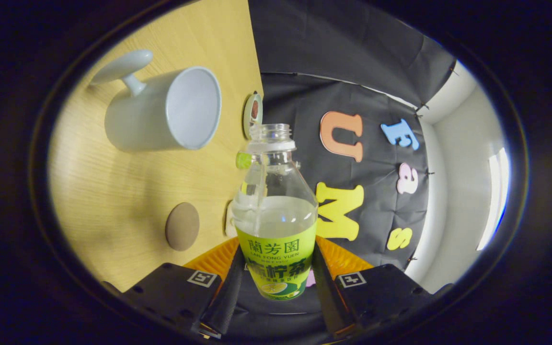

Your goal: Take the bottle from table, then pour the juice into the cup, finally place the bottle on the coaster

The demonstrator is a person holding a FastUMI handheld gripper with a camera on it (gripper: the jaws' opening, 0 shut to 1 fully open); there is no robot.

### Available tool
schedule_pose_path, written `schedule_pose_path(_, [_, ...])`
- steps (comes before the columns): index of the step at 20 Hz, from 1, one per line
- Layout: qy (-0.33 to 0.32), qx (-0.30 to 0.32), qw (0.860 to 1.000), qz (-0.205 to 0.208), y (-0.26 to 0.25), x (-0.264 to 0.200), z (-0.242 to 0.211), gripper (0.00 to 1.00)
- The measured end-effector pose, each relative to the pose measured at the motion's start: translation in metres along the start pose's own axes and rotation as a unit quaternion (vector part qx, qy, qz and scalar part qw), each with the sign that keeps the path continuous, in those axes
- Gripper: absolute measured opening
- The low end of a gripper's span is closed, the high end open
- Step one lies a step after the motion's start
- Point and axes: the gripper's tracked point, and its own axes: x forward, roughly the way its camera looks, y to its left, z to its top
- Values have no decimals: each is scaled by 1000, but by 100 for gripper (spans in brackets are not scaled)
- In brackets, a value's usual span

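Gripper view. Item: one bottle (276, 211), uncapped, partly full of pale juice, clamped at its labelled body between both fingers of the gripper (276, 282), lifted clear of the desk (113, 201) and rolled sideways. Likely light, thin-walled, smooth; grip low on the label, gently. One white cup (163, 110) mid-desk; one round coaster (182, 226) nearer the fingers, beside the desk's edge.
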Motion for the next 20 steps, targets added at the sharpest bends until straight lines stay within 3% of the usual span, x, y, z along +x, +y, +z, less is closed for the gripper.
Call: schedule_pose_path(20, [-7, -48, 999, -17, -8, 3, 1, 77])
